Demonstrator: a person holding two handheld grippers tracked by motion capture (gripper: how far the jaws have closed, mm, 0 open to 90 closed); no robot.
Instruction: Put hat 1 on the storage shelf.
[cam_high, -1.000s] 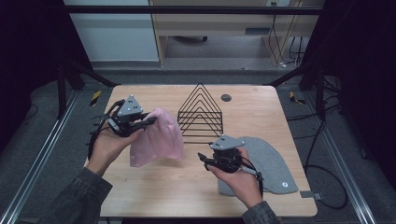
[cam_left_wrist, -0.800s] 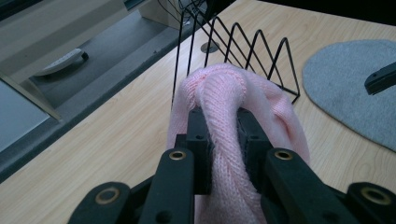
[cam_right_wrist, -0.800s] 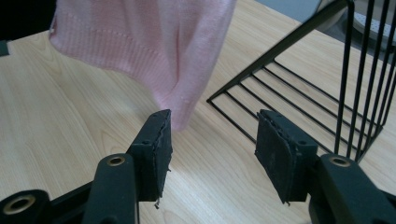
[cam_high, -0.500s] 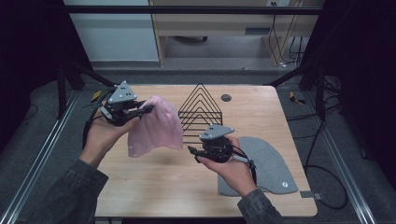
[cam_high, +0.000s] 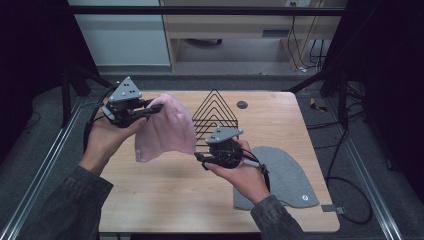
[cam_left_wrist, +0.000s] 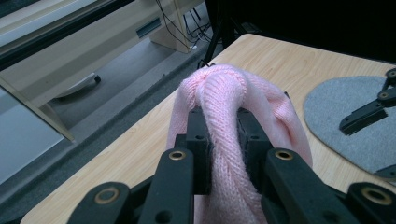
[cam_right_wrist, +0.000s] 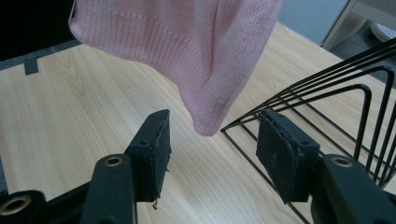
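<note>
hidden: grey hat (cam_high: 292, 172) near edge under right hand | cut off: pink hat (cam_right_wrist: 187, 51) top

A pink knitted hat (cam_high: 165, 131) hangs in the air above the table, bunched at its top edge.

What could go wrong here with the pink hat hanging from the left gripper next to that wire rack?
The left gripper pinches only a small bunch of the pink hat, so the knit might slip free. The hat's hanging corner dangles close to the black wire rack and may snag on it. The right gripper is open just below that corner; closing off target could catch a rack wire or miss the cloth.
</note>
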